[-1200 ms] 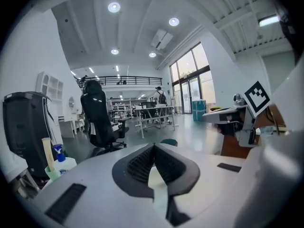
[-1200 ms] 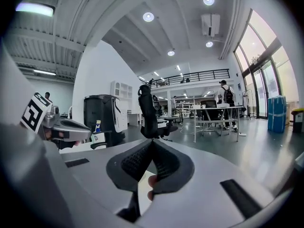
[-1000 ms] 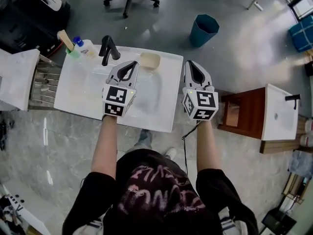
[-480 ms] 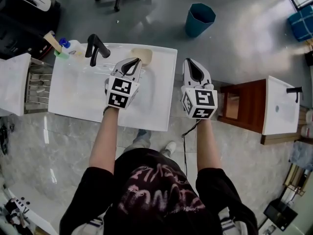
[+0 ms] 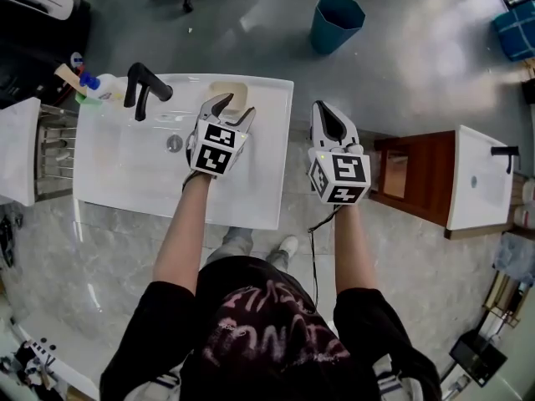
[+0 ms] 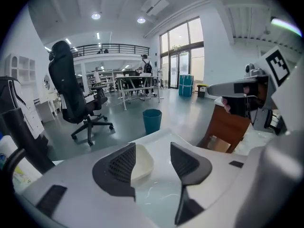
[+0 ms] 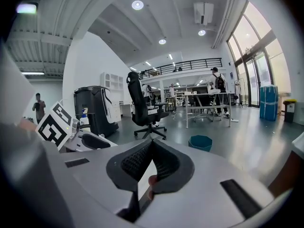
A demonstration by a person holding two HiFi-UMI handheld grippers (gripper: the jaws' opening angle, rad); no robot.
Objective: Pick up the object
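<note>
A cream shallow dish [image 5: 227, 92] lies at the back right corner of the white washbasin top [image 5: 125, 174]. My left gripper [image 5: 235, 107] hovers right at it, and its jaws are opening wide. In the left gripper view the dish [image 6: 141, 163] sits just beyond the left gripper [image 6: 153, 151], partly hidden behind the left jaw; neither pad touches it. My right gripper [image 5: 320, 107] is held off the basin's right edge, over the floor. In the right gripper view the right gripper [image 7: 151, 144] is shut with nothing in it.
A black faucet [image 5: 142, 86] stands at the basin's back left, with a drain [image 5: 174, 143] in the bowl and bottles [image 5: 84, 82] beyond. A metal rack [image 5: 50, 161] is at the left. A teal bin [image 5: 337, 22] and a brown cabinet [image 5: 401, 178] stand to the right.
My left gripper has moved forward and right across the basin up to the cream dish, and its jaws have gone from shut to wide apart. The right gripper stays shut in place.
</note>
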